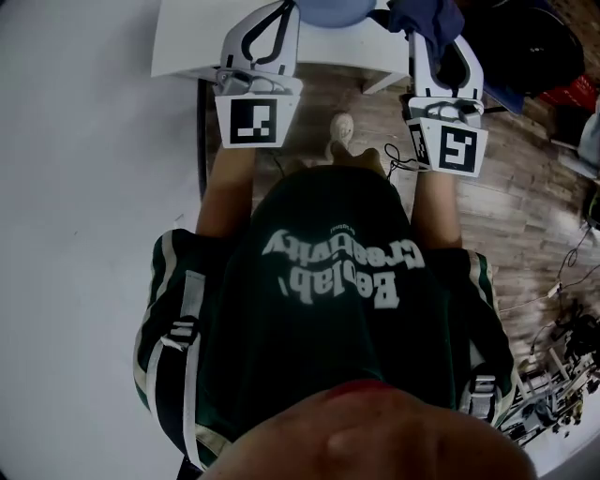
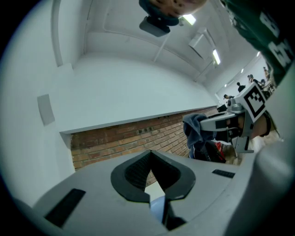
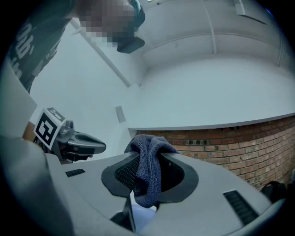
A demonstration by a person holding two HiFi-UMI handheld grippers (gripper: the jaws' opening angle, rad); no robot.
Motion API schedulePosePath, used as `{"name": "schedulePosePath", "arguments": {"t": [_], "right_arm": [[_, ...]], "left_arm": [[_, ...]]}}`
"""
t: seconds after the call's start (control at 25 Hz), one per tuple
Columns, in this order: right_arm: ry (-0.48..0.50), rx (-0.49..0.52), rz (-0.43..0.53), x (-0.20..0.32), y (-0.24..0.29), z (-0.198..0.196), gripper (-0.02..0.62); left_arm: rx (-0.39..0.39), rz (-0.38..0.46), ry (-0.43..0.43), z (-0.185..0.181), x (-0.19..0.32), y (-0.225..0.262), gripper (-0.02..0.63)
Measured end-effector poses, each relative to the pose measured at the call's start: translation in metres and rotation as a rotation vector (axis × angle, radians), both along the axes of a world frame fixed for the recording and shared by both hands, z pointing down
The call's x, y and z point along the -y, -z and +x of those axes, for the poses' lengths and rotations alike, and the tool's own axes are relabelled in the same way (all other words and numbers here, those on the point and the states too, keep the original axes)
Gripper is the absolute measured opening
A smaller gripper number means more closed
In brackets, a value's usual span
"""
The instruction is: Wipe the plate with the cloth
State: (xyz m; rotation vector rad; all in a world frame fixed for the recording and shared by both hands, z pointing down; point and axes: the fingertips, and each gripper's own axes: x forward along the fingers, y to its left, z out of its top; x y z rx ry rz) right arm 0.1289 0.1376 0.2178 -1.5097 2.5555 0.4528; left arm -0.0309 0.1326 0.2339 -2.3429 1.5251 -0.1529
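Observation:
In the head view both grippers reach forward to a white table (image 1: 187, 42). My left gripper (image 1: 285, 11) is shut, its jaws meeting at the tips (image 2: 150, 154). A pale blue plate (image 1: 333, 9) shows right beside those tips and through the gap under the jaws (image 2: 156, 207). I cannot tell whether the jaws grip the plate. My right gripper (image 1: 417, 33) is shut on a dark blue cloth (image 3: 147, 175), which bunches above the jaws and hangs down between them. The left gripper view shows that cloth (image 2: 196, 129) at the right.
A brick wall (image 2: 124, 138) under a white ledge lies ahead. Wooden floor (image 1: 525, 216) spreads below me, with my foot (image 1: 342, 131) near the table. Dark bags (image 1: 525, 47) sit at the far right, and cables and gear (image 1: 562, 356) lie at the right edge.

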Motion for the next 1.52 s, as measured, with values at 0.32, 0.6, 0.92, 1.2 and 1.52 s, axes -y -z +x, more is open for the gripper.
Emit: {"name": "schedulePosePath", "arguments": {"t": [0.32, 0.6, 0.92, 1.2, 1.52], "right_arm": [[0.072, -0.005, -0.012, 0.122, -0.015, -0.002, 0.08], [0.113, -0.014, -0.053, 0.181, -0.04, -0.018, 0.08], [0.11, -0.026, -0.092, 0.206, -0.066, -0.031, 0.08], [0.039, -0.08, -0.131, 0.29, -0.127, -0.04, 0.081], [-0.016, -0.099, -0.172, 0.306, -0.131, -0.033, 0.081]], "left_arm": [[0.016, -0.023, 0.055, 0.003, 0.112, -0.018, 0.002], [0.011, -0.066, 0.074, -0.005, 0.167, -0.045, 0.002], [0.018, -0.087, 0.047, -0.011, 0.199, -0.069, 0.002], [-0.035, -0.142, -0.061, -0.01, 0.293, -0.14, 0.002], [-0.035, -0.198, -0.169, 0.01, 0.308, -0.155, 0.002]]}}
